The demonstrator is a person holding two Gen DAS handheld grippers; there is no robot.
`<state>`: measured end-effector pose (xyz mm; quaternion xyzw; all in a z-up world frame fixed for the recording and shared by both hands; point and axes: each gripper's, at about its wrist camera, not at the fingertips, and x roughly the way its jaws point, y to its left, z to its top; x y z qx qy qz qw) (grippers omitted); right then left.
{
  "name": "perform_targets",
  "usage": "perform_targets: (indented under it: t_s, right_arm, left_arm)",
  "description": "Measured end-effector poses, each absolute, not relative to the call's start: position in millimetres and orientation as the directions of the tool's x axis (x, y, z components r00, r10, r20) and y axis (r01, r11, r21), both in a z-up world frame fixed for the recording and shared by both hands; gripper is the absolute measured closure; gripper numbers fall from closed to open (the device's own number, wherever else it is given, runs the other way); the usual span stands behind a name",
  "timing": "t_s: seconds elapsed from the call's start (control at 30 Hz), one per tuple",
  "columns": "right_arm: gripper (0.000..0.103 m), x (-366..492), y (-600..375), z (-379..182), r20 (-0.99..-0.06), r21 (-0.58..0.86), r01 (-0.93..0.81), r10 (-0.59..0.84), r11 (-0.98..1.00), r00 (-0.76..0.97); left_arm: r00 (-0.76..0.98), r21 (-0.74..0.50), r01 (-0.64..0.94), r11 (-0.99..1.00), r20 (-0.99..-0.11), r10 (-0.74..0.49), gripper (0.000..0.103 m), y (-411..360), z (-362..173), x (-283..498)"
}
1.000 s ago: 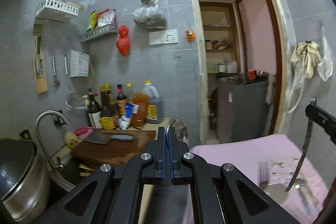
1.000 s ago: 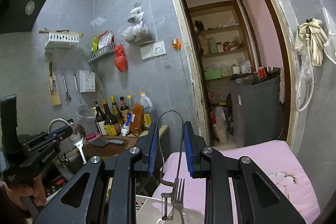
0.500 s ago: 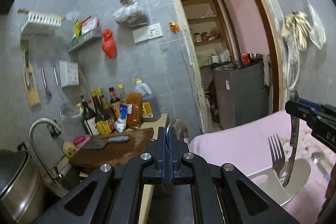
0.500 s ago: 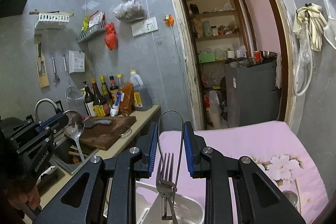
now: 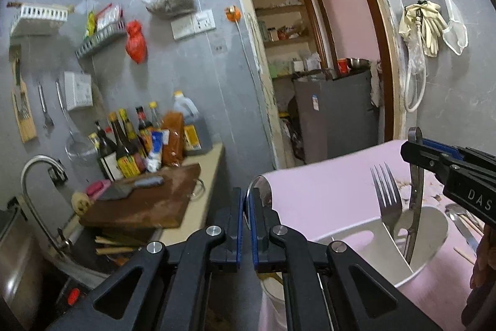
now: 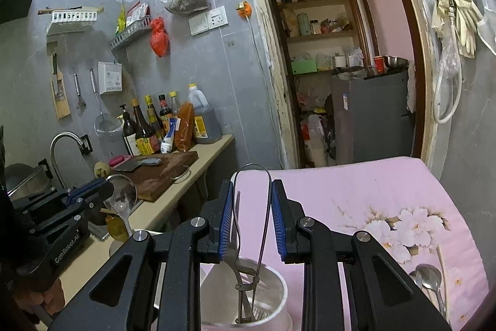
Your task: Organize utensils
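My left gripper (image 5: 247,197) is shut on a metal spoon (image 5: 262,191), whose bowl stands up between the pads. The right wrist view shows that spoon (image 6: 122,200) at the left, over the counter edge. My right gripper (image 6: 251,188) is shut on the looped top of metal tongs (image 6: 266,222). The tongs hang down with their lower end inside a white utensil holder (image 6: 276,278). In the left wrist view a fork (image 5: 386,194) stands tines up in the holder (image 5: 434,225), just left of the tongs (image 5: 415,207).
The holder stands on a pink floral cloth (image 6: 372,200), with spoons (image 6: 429,278) lying at its right. Left of it run a counter with a cutting board and cleaver (image 6: 161,166), bottles (image 6: 155,126) and a faucet (image 6: 65,138). A doorway opens behind.
Both grippers have sunk. The tongs' lower end has come down into the white holder beside the fork. The spoon stays gripped in the left gripper.
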<state>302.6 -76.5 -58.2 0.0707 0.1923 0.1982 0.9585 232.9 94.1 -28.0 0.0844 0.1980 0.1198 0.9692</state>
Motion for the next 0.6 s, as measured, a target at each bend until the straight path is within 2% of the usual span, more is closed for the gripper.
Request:
perform_targets:
  t_s: [0.23, 0.3, 0.33, 0.37, 0.43, 0.53, 0.6]
  right_arm:
    - [0.071, 298.3, -86.5, -52.0, -0.347, 0.225, -0.349, 0.410, 0.910, 0.844]
    - [0.068, 295.8, -91.3, -48.2, -0.351, 0.225, -0.339, 0.400, 0.914, 0.847]
    - [0.065, 294.2, -93.8, -46.4, -0.350, 0.224, -0.331, 0.393, 0.917, 0.850]
    - [0.059, 291.9, -98.7, -43.1, -0.347, 0.221, -0.319, 0.380, 0.922, 0.858]
    - [0.051, 288.8, -106.3, -38.2, -0.345, 0.216, -0.296, 0.356, 0.930, 0.868]
    - [0.036, 280.7, -123.3, -29.0, -0.341, 0.197, -0.244, 0.300, 0.950, 0.891]
    - [0.025, 275.5, -134.4, -23.1, -0.334, 0.178, -0.217, 0.266, 0.960, 0.904]
  left_arm:
    - [0.887, 0.100, -0.133, 0.986, -0.431, 0.163, 0.093, 99.3, -30.7, 229.3]
    - [0.888, 0.089, -0.120, 0.989, -0.437, 0.147, 0.086, 96.6, -28.9, 226.8]
    - [0.887, 0.082, -0.118, 0.990, -0.439, 0.142, 0.080, 95.3, -27.5, 226.5]
    - [0.888, 0.063, -0.115, 0.991, -0.440, 0.131, 0.072, 95.2, -24.7, 225.3]
    - [0.891, 0.037, -0.122, 0.992, -0.436, 0.126, 0.065, 94.7, -20.9, 223.9]
    - [0.892, 0.015, -0.125, 0.992, -0.436, 0.119, 0.062, 90.0, -14.9, 224.0]
    - [0.894, 0.012, -0.123, 0.992, -0.432, 0.117, 0.056, 82.8, -11.1, 223.7]
